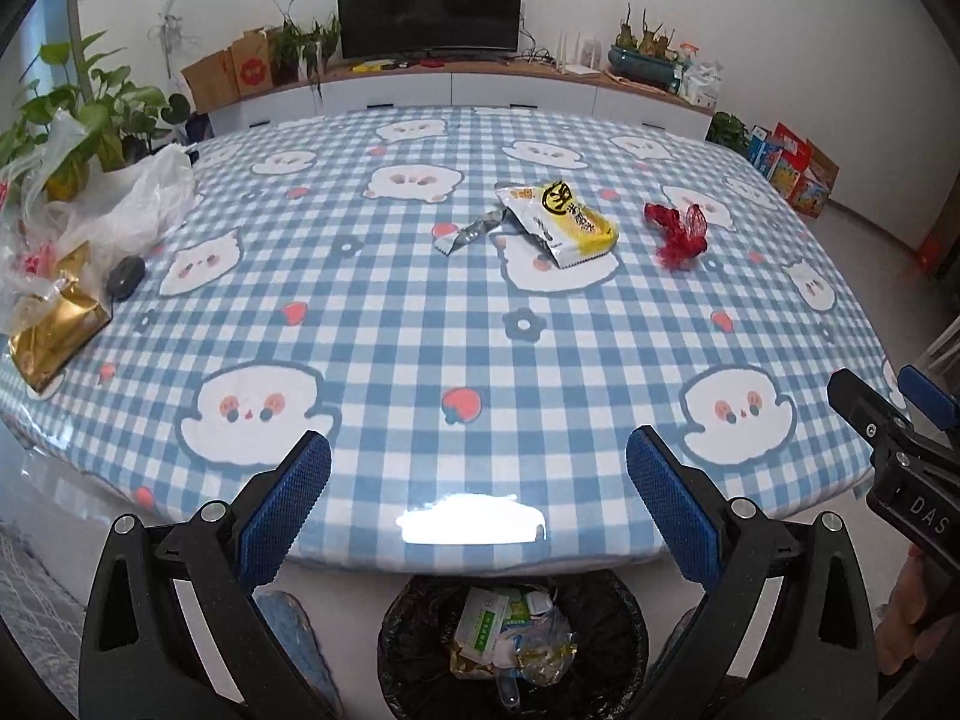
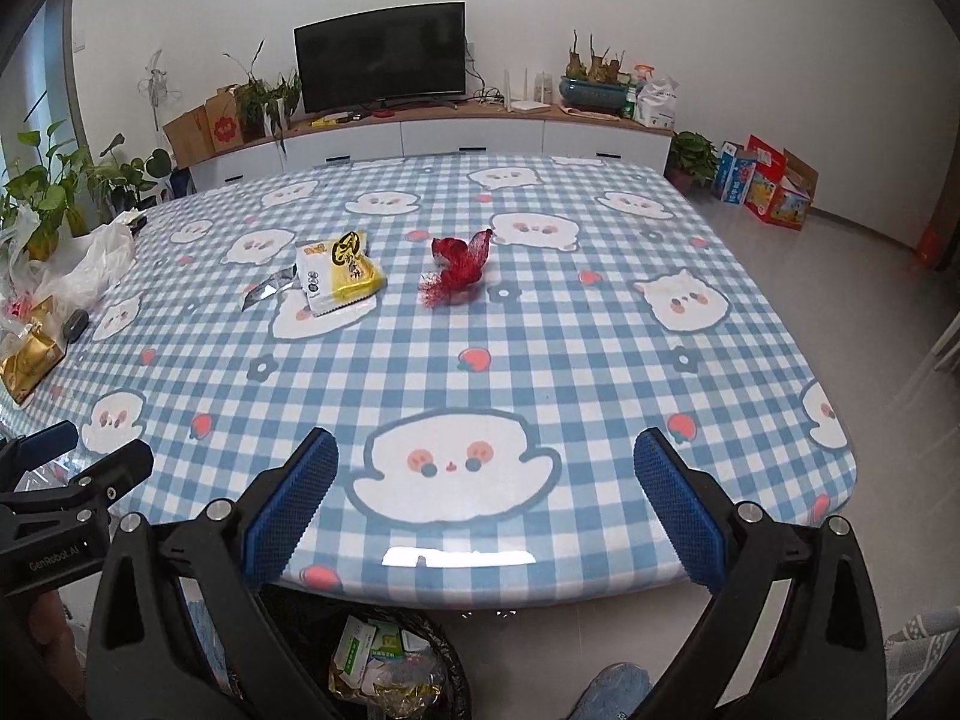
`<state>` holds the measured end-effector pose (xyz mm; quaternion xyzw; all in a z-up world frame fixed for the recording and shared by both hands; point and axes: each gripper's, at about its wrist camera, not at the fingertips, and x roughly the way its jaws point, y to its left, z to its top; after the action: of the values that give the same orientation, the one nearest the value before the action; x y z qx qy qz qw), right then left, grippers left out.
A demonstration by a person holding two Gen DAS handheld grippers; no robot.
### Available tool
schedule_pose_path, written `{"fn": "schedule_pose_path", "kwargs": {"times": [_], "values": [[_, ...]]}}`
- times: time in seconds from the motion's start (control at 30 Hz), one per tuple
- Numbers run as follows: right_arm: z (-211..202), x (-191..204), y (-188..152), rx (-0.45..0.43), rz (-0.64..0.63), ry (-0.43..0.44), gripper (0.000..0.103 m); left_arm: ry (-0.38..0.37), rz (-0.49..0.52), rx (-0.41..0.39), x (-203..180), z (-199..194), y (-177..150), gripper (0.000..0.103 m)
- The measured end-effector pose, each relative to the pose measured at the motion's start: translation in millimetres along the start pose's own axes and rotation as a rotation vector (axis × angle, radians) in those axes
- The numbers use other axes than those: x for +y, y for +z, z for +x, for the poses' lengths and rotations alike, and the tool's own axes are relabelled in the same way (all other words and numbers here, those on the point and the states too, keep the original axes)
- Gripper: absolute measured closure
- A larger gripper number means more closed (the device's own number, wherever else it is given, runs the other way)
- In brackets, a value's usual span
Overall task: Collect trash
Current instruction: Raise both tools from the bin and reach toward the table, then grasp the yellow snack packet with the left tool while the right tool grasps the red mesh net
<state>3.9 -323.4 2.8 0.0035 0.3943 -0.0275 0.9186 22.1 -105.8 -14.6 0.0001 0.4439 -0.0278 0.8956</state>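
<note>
A yellow wrapper point(image 1: 564, 222), a silver strip point(image 1: 471, 232) touching its left side and red netting point(image 1: 677, 231) to its right lie mid-table point(image 1: 420, 312). The left gripper point(image 1: 478, 495) and right gripper point(image 2: 486, 495) hang wide and empty at the near edge, above the part-filled bin point(image 1: 414, 648).

left gripper point(image 1: 478, 468): jaws spread wide, nothing between the blue textured pads point(image 1: 287, 501), fingers pointing forward and slightly down. right gripper point(image 2: 486, 474): jaws likewise wide apart, pads point(image 2: 678, 507) bare, same forward tilt. the two are held side by side at about the same height; each shows at the edge of the other's view, the right gripper's black body at the left camera's right edge, the left gripper's at the right camera's left edge. part of a hand point(image 1: 906, 618) grips the right gripper's handle, fingers wrapped below the body.
</note>
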Motion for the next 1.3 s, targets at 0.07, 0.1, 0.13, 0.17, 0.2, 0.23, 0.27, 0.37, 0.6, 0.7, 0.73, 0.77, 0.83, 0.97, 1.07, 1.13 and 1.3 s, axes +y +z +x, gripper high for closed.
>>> {"fn": "schedule_pose_path", "kwargs": {"times": [0.07, 0.1, 0.13, 0.17, 0.2, 0.23, 0.27, 0.37, 0.6, 0.7, 0.73, 0.77, 0.83, 0.97, 1.07, 1.13, 1.3], "values": [[7, 1, 7, 0.002, -0.002, 0.001, 0.012, -0.007, 0.001, -0.007, -1, 4, 12, 0.006], [10, 1, 11, 0.003, -0.003, 0.001, 0.012, -0.009, 0.001, -0.009, -1, 5, 17, 0.006], [13, 2, 13, 0.003, -0.004, 0.001, 0.012, -0.011, 0.000, -0.011, -1, 8, 23, 0.006], [16, 3, 16, 0.002, -0.006, 0.000, 0.012, -0.013, 0.000, -0.013, -1, 11, 28, 0.006], [19, 3, 19, 0.001, -0.010, -0.002, 0.012, -0.015, 0.001, -0.013, -2, 13, 32, 0.006], [23, 4, 22, 0.000, -0.017, -0.006, 0.012, -0.015, 0.003, -0.012, -2, 17, 37, 0.006], [26, 5, 24, 0.000, -0.020, -0.008, 0.012, -0.017, 0.006, -0.011, -2, 20, 41, 0.006], [37, 5, 34, 0.003, -0.018, -0.009, 0.013, -0.015, 0.009, -0.009, -3, 29, 54, 0.006], [64, 4, 60, 0.013, 0.004, -0.008, 0.016, -0.020, 0.008, -0.006, -8, 51, 83, 0.006], [76, 4, 71, 0.017, 0.010, -0.009, 0.017, -0.029, -0.005, 0.010, -10, 61, 93, 0.006], [80, 3, 74, 0.019, 0.012, -0.008, 0.018, -0.031, -0.006, 0.016, -12, 65, 97, 0.006], [84, 3, 78, 0.021, 0.012, -0.007, 0.019, -0.033, -0.006, 0.019, -13, 69, 100, 0.006], [92, 3, 86, 0.022, 0.002, -0.009, 0.020, -0.027, 0.001, 0.024, -17, 77, 108, 0.006], [110, 4, 101, 0.027, -0.014, -0.012, 0.022, -0.029, -0.001, 0.017, -22, 90, 128, 0.006], [123, 1, 110, 0.033, -0.009, -0.005, 0.024, -0.027, -0.011, 0.029, -25, 107, 140, 0.006], [131, -1, 114, 0.035, -0.002, 0.004, 0.024, -0.042, -0.022, 0.026, -27, 116, 145, 0.006], [160, -5, 117, 0.076, 0.004, 0.013, 0.030, -0.041, -0.028, 0.055, -31, 154, 154, 0.006]]}}
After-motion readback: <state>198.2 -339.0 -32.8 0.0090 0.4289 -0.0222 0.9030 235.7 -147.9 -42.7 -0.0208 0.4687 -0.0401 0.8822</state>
